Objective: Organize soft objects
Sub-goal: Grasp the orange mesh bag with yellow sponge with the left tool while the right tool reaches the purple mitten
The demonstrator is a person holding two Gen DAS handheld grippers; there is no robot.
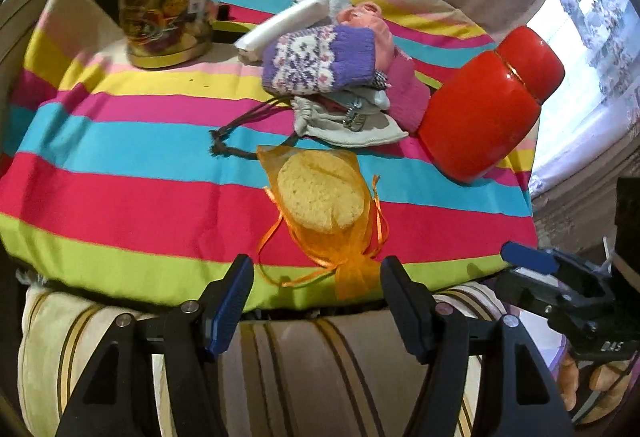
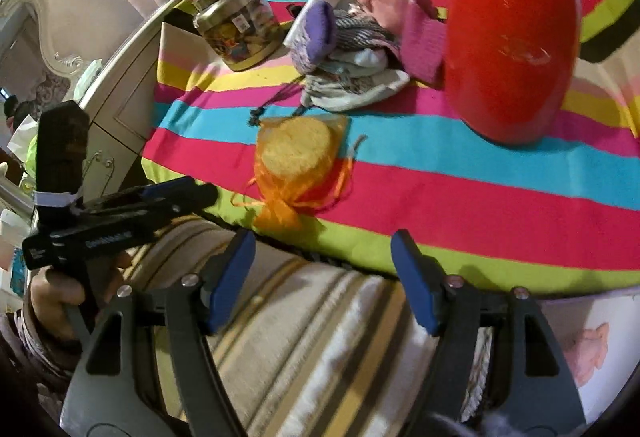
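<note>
An orange mesh bag (image 1: 320,197) with a yellow sponge inside lies on the striped cloth (image 1: 120,165) near its front edge. My left gripper (image 1: 316,269) stands open just short of it; the bag's tied end shows between the fingers, untouched. Behind it is a heap of soft things: a purple knitted mitten (image 1: 320,57), a grey drawstring pouch (image 1: 344,125) and pink cloth (image 1: 404,89). My right gripper (image 2: 322,245) hangs open over a striped cushion (image 2: 320,337), with nothing in it and the orange mesh bag (image 2: 298,157) ahead to its left.
A tall red jar (image 1: 488,97) stands right of the heap. A glass jar with a gold lid (image 1: 168,13) stands at the back left. A white cabinet (image 2: 120,105) lies left of the cloth. A hand (image 2: 52,297) holds the left gripper (image 2: 198,189).
</note>
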